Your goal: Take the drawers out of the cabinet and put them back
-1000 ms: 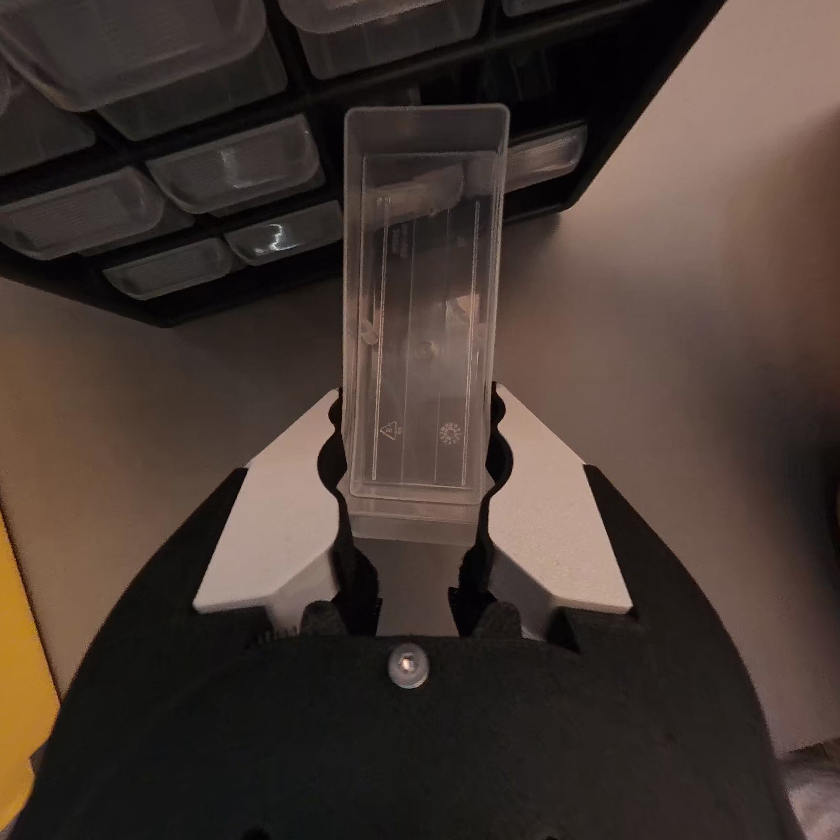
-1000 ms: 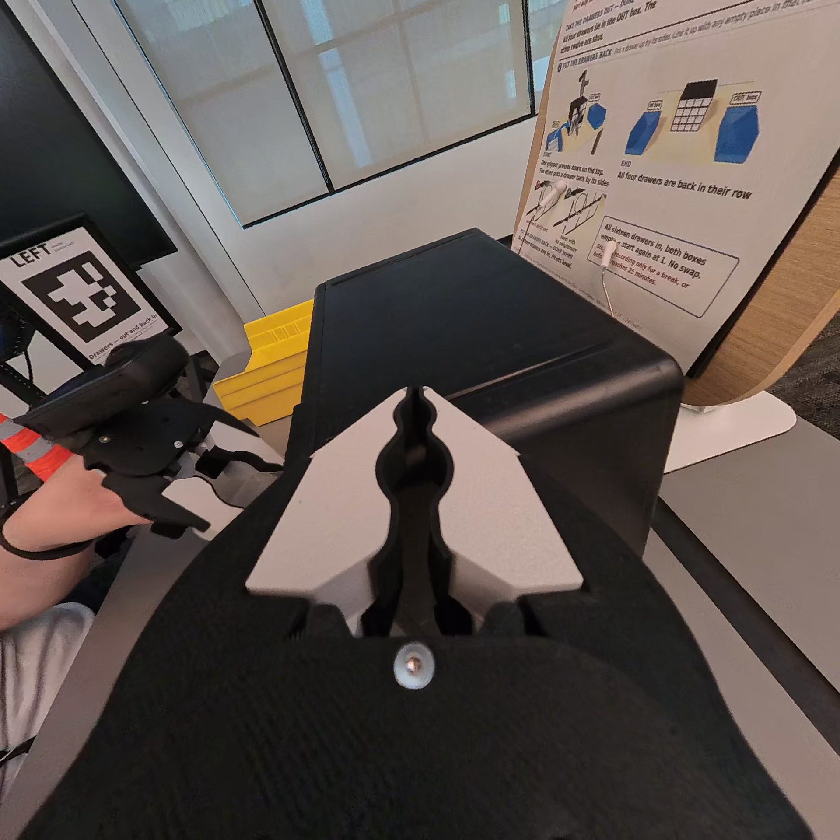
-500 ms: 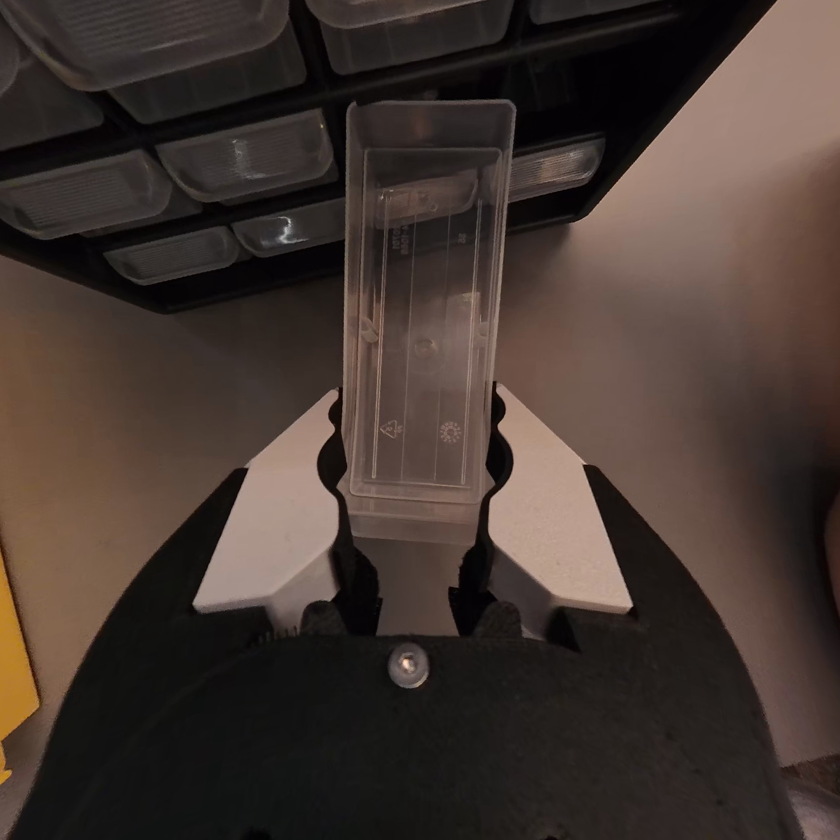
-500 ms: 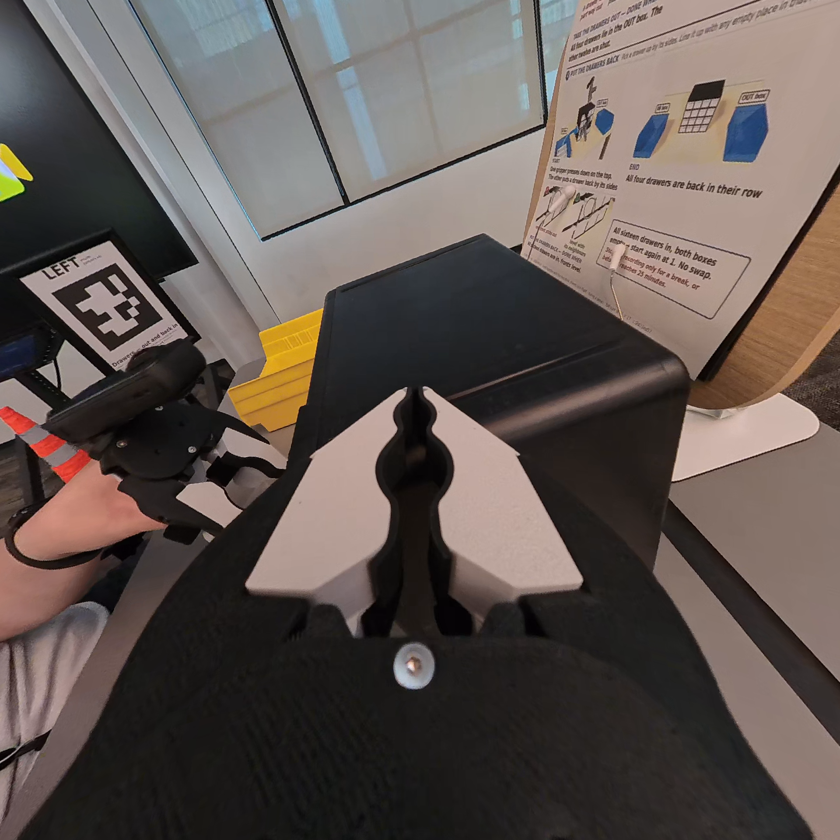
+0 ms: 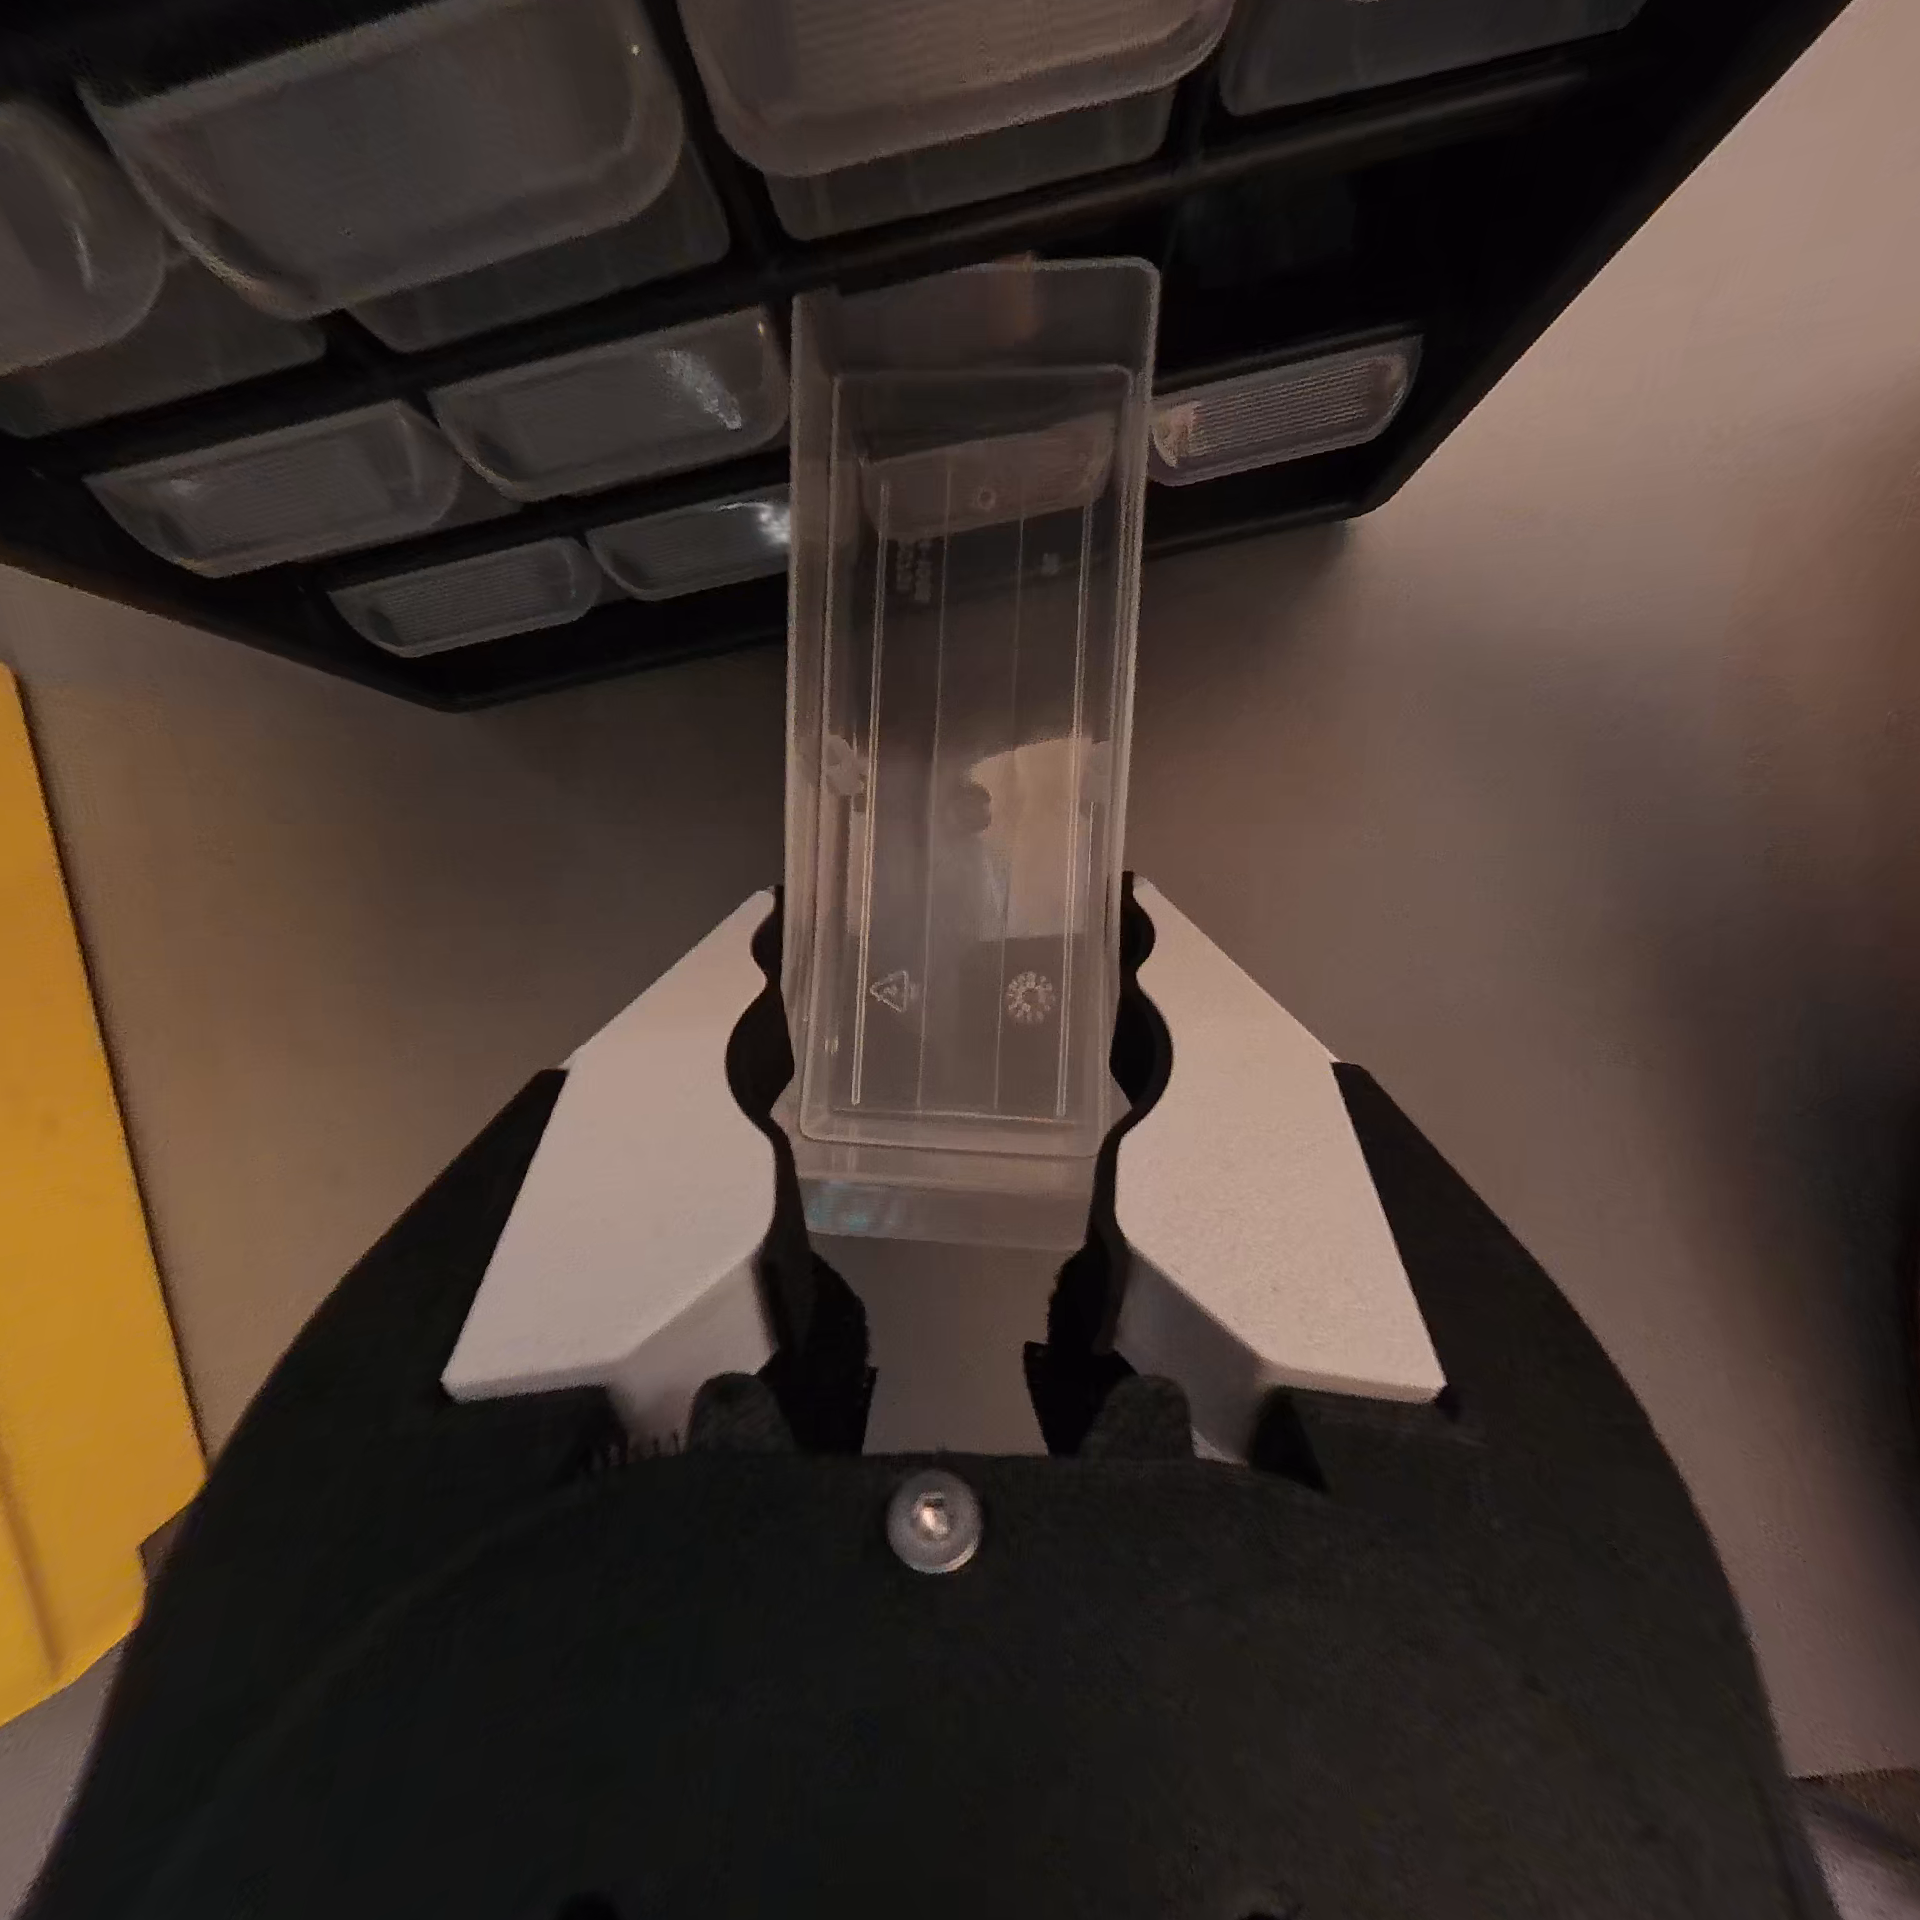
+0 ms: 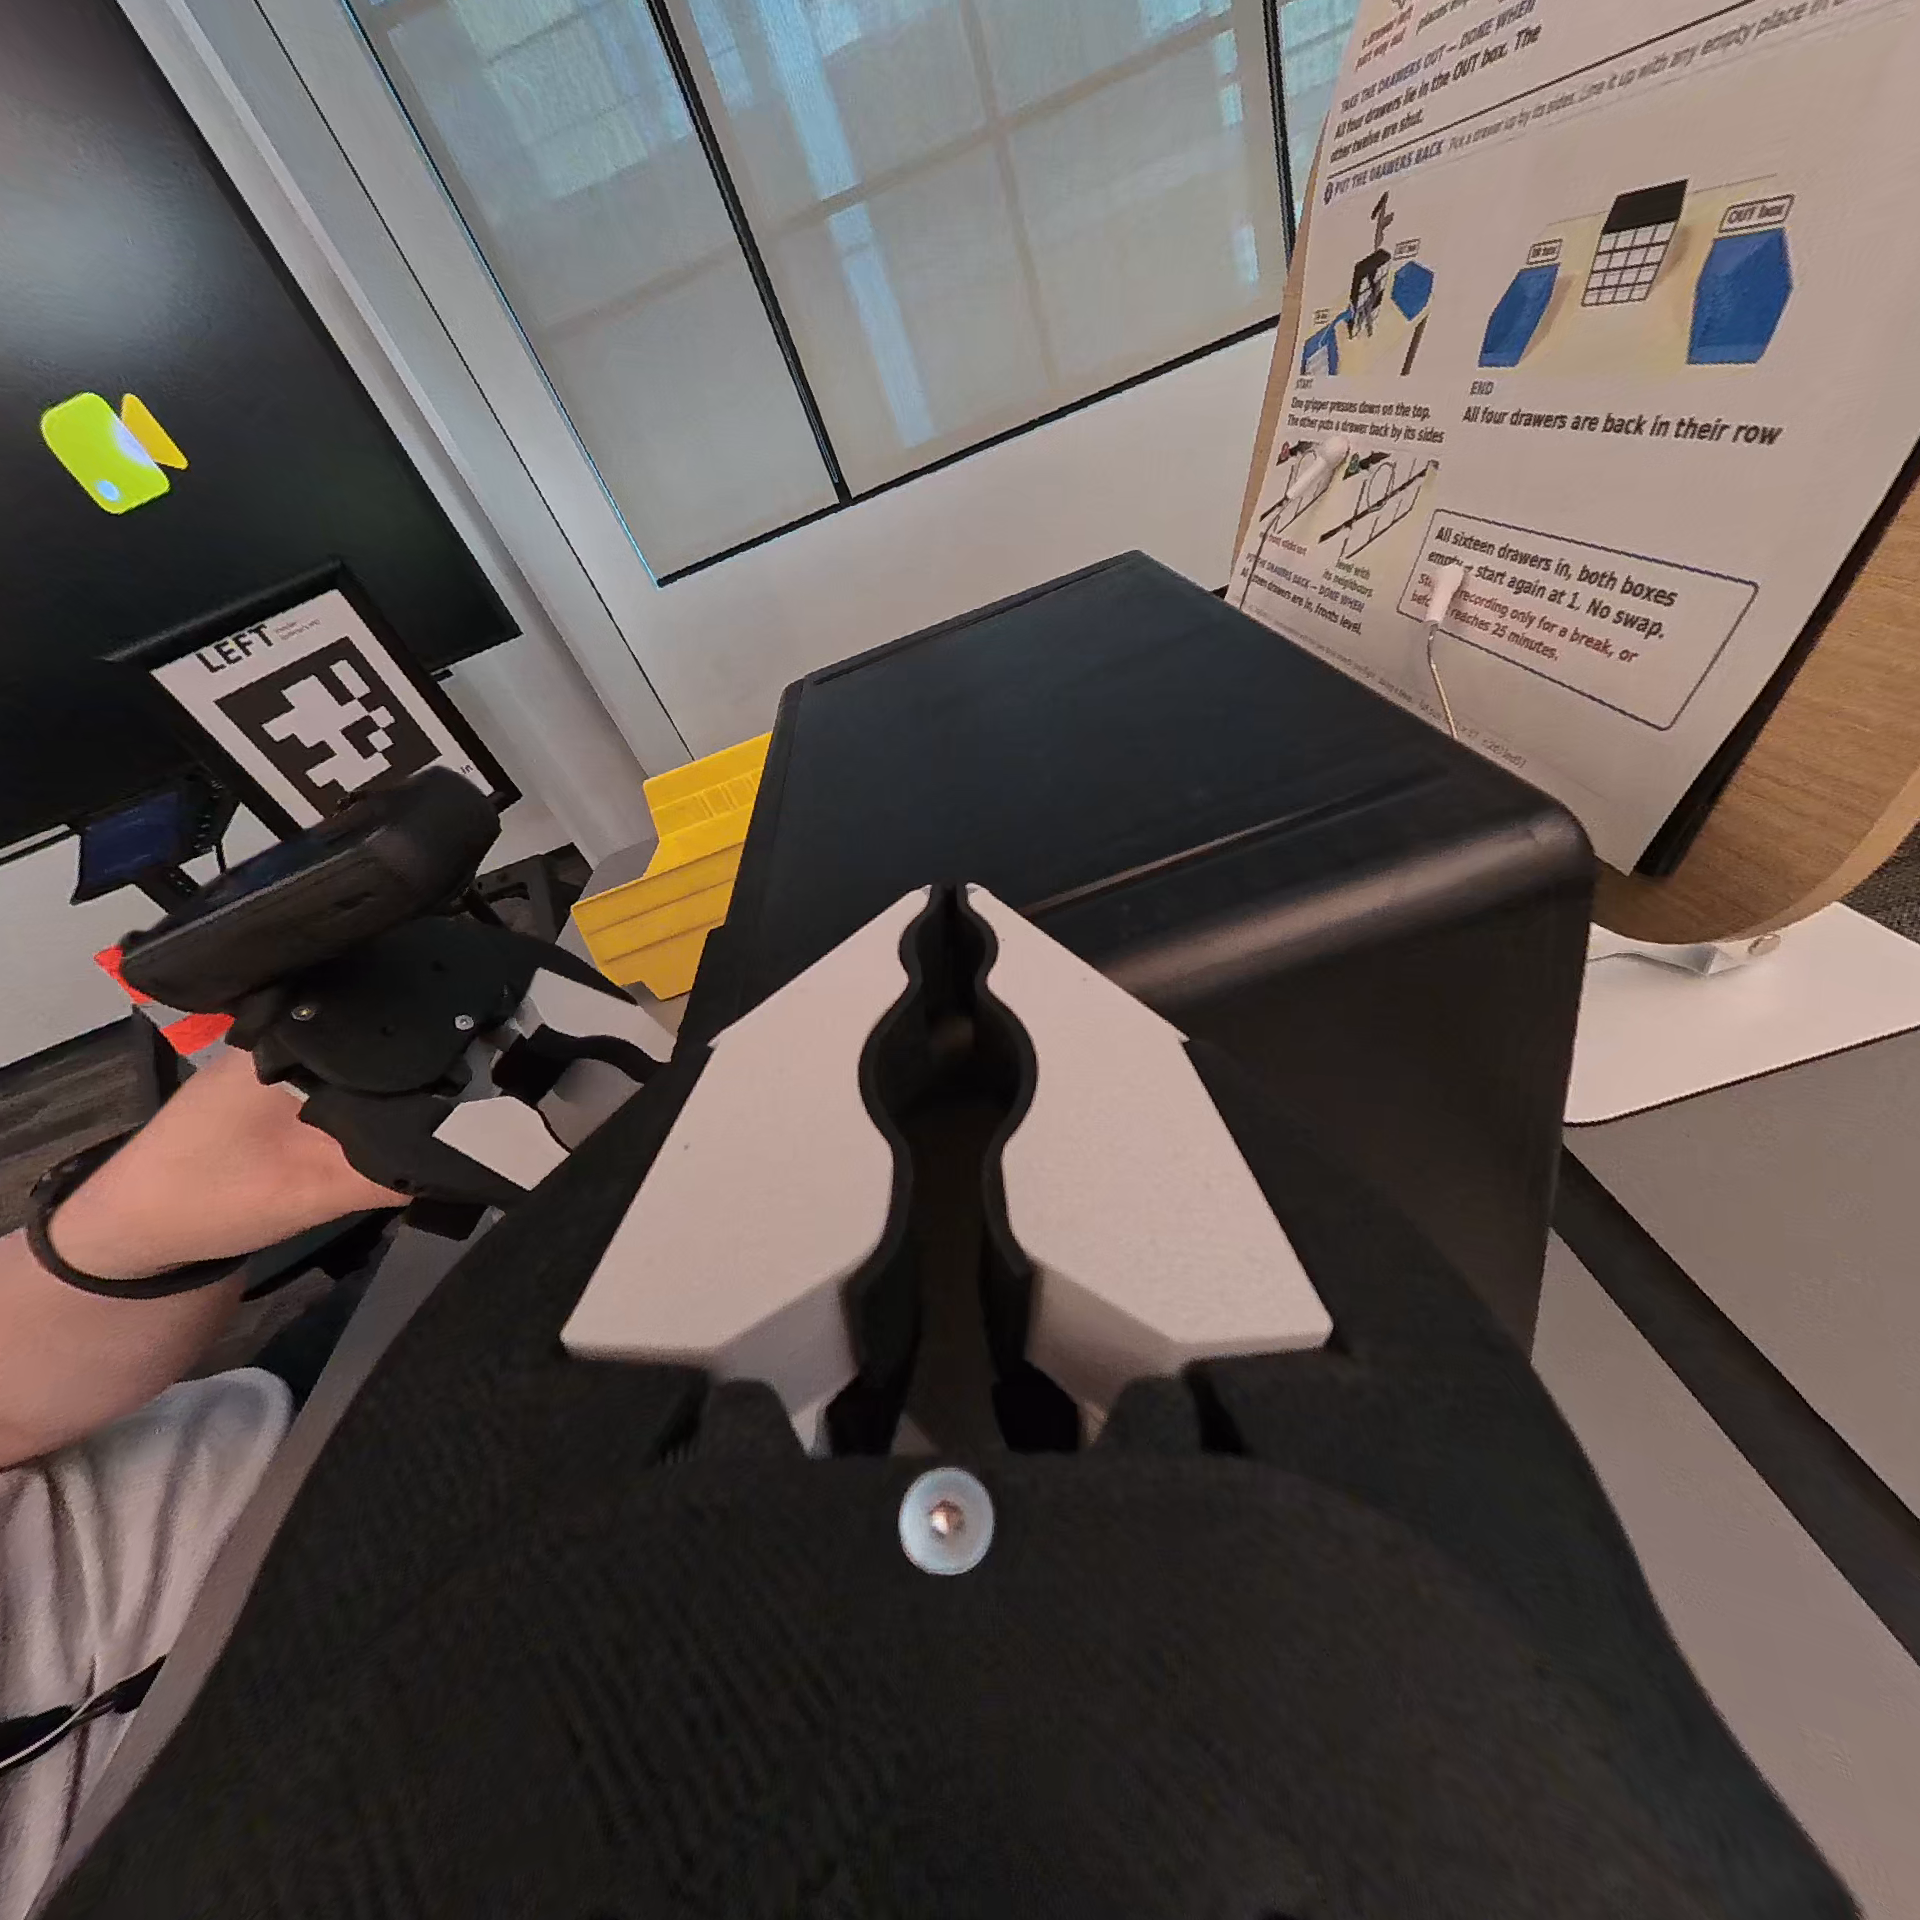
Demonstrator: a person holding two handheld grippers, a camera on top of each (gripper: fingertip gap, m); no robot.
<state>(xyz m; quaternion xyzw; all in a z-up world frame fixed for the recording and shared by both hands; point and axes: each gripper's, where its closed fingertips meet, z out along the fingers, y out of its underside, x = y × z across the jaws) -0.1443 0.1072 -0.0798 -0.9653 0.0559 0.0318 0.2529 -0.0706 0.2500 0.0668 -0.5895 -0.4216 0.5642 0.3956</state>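
My left gripper (image 5: 951, 904) is shut on the sides of a clear plastic drawer (image 5: 966, 727), held above the grey table. The drawer's far end points at the front of the black cabinet (image 5: 1434, 312), close to a dark open slot (image 5: 1299, 249) in its right column. Several clear drawers (image 5: 613, 416) sit in the other slots. My right gripper (image 6: 945, 894) is shut and empty, over the front edge of the cabinet's top (image 6: 1143, 748). The left gripper also shows in the right wrist view (image 6: 540, 1112), held by a hand low at the cabinet's left.
A yellow bin stands left of the cabinet (image 6: 686, 873) and shows at the left edge of the left wrist view (image 5: 62, 1143). An instruction board (image 6: 1610, 416) stands behind the cabinet on the right. A marker card (image 6: 312, 717) and a dark screen are at the back left. One gripper's finger ends stand about 20 cm off the other's.
My left gripper has carried the drawer closer to the cabinet front, which now looms larger, and the yellow bin has come further into view at the left. My right gripper stays shut over the cabinet top.
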